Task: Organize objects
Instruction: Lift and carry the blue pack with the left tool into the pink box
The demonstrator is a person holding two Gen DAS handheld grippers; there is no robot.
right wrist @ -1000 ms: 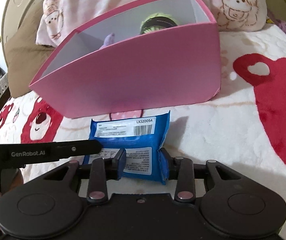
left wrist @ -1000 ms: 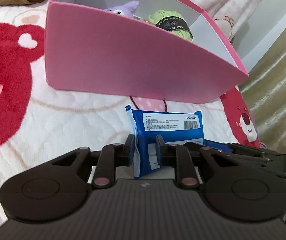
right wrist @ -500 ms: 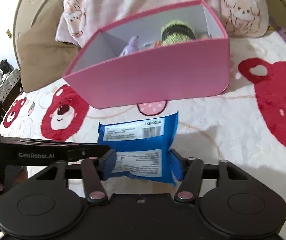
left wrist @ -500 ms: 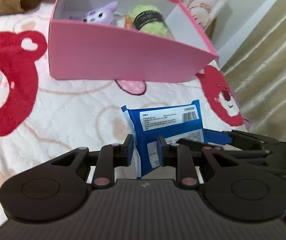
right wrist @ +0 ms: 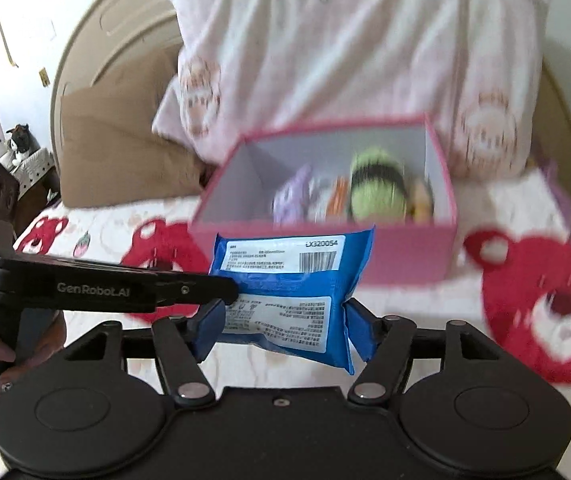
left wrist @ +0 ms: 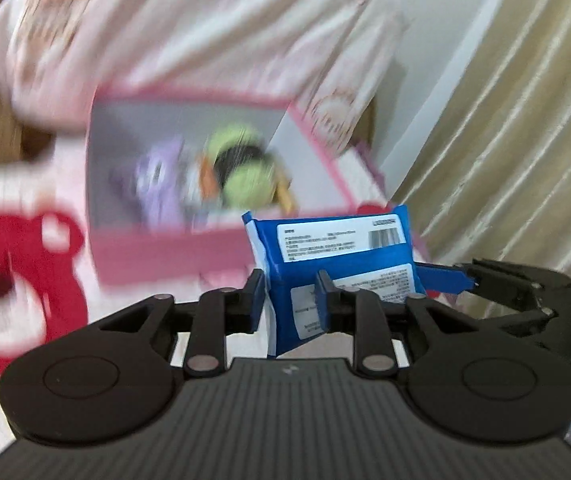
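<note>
A blue packet with white labels [left wrist: 337, 264] is held in the air by both grippers. My left gripper [left wrist: 289, 300] is shut on its left end. My right gripper [right wrist: 281, 320] is shut across its width; the packet also shows in the right wrist view [right wrist: 289, 280]. Beyond it stands an open pink box [right wrist: 405, 256], also in the left wrist view [left wrist: 157, 252]. Inside lie a purple plush toy [right wrist: 293, 196], a green yarn ball with a black band [right wrist: 377, 188] and other small things. The packet is in front of the box's near wall, above the bed.
The bed cover [right wrist: 545, 308] is white with red bears. A pink-white pillow [right wrist: 345, 60] and a brown cushion [right wrist: 117, 160] lie behind the box. A gold curtain [left wrist: 517, 140] hangs at the right. The view is blurred by motion.
Both grippers have lifted the blue packet off the bed and raised it; the box now appears lower, with its inside in view.
</note>
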